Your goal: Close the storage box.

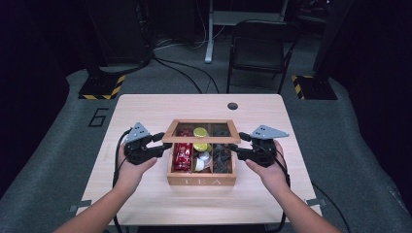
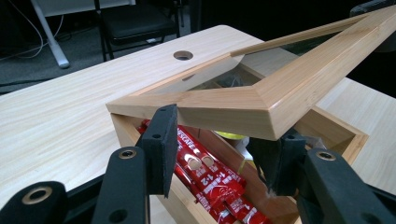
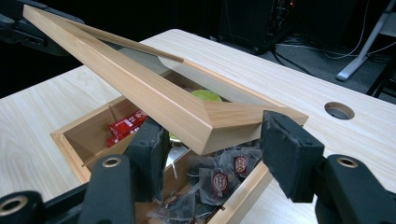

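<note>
While the lid (image 1: 201, 131) of the wooden tea box (image 1: 201, 180) sits raised and tilted above the open box, each of its front corners is caught by one set of tongs. It's a wooden frame with a glass pane, its back edge down at the box's far wall and its front edge up in the air.

Left tongs (image 1: 156, 143) pinch the lid's left front corner; in the left gripper view one pad presses the front face of the frame and the other sits under and behind the corner (image 2: 224, 114). Right tongs (image 1: 243, 145) do the same on the right corner (in the right gripper view the pads (image 3: 289, 154) flank the corner (image 3: 233, 123), and it looks like a grip to me).

Inside the box: red sachets (image 1: 182, 156) in the left compartment, a yellow-green round thing (image 1: 200, 132) plus some pale bits in the middle, dark wrapped tea bags (image 1: 222, 158) on the right.

Box sits about mid-bench (image 1: 145, 194), with "TEA" on its front. There's a round hole (image 1: 232, 106) in the bench toward the far edge, and a black chair (image 1: 260, 48) on the floor beyond it.
</note>
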`<state>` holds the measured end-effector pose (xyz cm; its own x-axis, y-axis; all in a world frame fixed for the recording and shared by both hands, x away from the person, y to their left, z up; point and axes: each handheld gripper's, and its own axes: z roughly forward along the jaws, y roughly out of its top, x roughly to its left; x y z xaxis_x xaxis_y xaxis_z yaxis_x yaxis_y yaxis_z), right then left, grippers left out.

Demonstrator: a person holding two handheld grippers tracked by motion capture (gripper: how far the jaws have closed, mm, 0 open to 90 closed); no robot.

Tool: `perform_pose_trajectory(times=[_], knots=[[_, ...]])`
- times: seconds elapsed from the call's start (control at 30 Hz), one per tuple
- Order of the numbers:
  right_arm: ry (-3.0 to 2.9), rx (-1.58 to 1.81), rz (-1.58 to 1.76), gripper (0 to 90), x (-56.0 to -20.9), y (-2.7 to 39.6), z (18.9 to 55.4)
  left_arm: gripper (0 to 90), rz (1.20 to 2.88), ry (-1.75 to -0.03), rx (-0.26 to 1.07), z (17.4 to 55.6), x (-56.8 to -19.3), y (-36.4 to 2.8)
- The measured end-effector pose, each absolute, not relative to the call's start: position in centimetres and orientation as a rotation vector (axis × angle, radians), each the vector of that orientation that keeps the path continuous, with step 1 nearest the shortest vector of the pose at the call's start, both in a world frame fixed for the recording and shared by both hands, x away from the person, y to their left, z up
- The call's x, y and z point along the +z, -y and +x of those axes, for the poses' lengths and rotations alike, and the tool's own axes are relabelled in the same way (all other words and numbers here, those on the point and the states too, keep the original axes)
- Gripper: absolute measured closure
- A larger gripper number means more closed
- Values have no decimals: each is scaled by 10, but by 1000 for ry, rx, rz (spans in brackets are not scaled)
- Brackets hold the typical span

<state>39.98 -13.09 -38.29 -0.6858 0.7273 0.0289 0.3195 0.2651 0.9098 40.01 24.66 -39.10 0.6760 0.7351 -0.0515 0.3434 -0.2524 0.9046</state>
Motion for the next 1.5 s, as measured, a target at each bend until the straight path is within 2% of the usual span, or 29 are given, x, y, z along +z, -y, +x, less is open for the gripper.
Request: perform_pose_trajectory(times=[1.5], knots=[[-2172, 1323, 963, 429, -427, 129, 373, 492, 1851, -848, 478, 369, -438, -245]])
